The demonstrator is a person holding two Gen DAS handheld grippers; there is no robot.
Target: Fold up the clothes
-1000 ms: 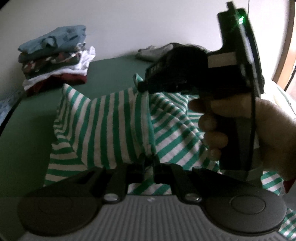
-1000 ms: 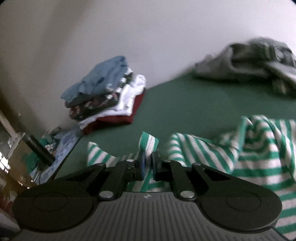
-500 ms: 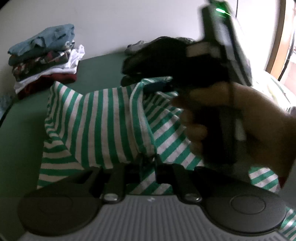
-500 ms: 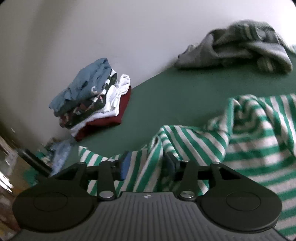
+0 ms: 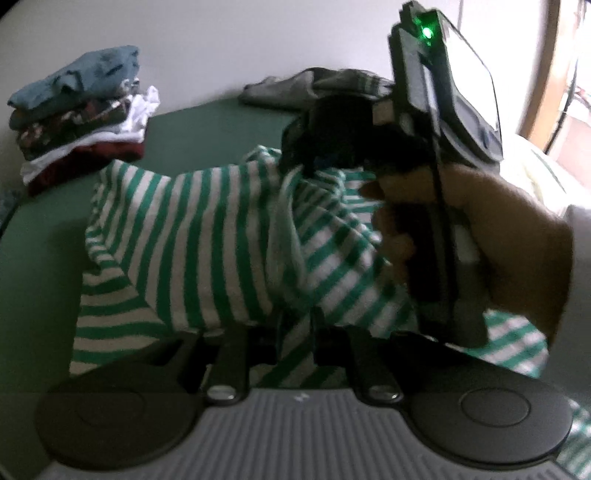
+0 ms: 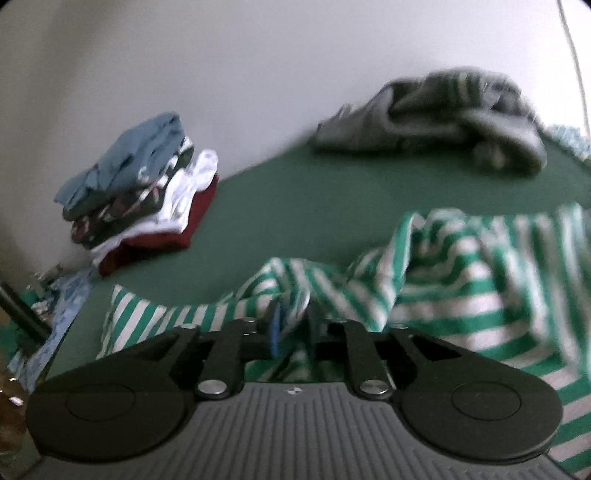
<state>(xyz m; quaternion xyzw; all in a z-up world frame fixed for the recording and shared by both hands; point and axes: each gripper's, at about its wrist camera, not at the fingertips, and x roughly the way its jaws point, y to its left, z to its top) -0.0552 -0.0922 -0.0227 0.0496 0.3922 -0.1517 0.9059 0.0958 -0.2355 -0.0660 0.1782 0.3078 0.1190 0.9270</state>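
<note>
We held one green-and-white striped garment (image 5: 207, 236), and much of it was hard to read. In the left wrist view its lower edge dropped behind the left claw (image 5: 295, 332), whose fingers were closed on a fold of the stripes at lower centre. The fabric rose from there across the middle of the frame to the right claw (image 5: 303, 162), which sat dark and blurred at upper centre; from this side we could not make out its tips. Our right hand (image 5: 491, 236) and the handle it gripped covered the garment's right part, and a green light (image 5: 427, 32) glowed at the top of that device.

In the right wrist view the right claw (image 6: 293, 328) was closed on a bunched fold at lower centre. Motion blur smeared the stripes (image 6: 461, 266) toward the right edge, where the cloth was cut off.

The garment lay partly on a green surface (image 6: 295, 199); we could not tell whether it was a bed or a bench. We counted one stack of folded clothes (image 6: 144, 192) at the left, about five layers, though the middle ones ran together. One grey heap (image 6: 443, 114) lay at upper right, too blurred to say how many pieces it held.
</note>
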